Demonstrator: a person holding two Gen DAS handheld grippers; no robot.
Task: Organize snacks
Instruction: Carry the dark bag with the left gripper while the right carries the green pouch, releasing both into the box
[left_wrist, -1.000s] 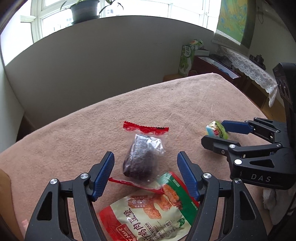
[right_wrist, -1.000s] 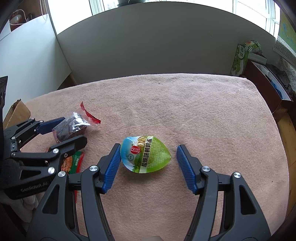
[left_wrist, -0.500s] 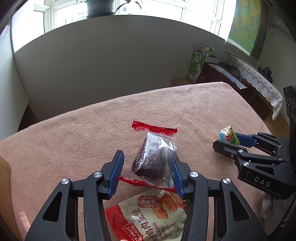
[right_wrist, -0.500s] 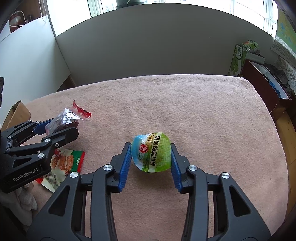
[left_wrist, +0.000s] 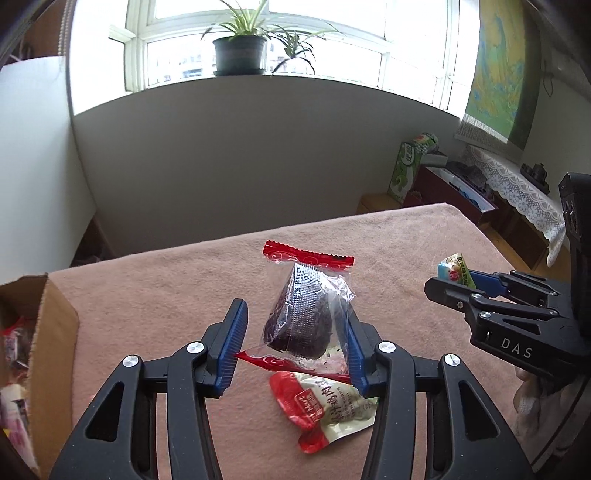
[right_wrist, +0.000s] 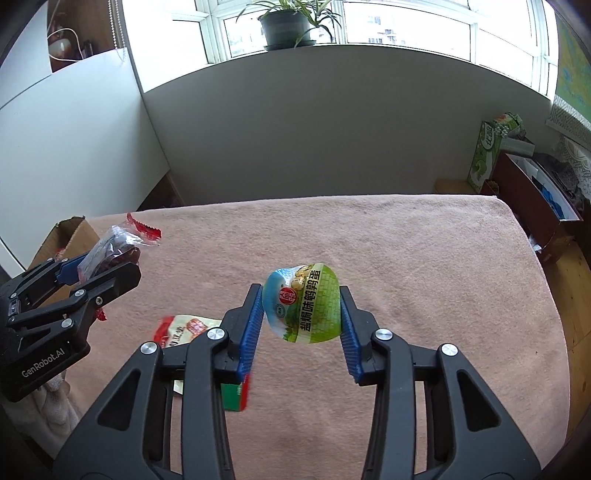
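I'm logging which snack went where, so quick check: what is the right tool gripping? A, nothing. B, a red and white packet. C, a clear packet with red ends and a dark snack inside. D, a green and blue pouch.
D: the right tool has its blue pads pressed on both sides of the green and blue pouch, which hangs clear of the pink tablecloth.
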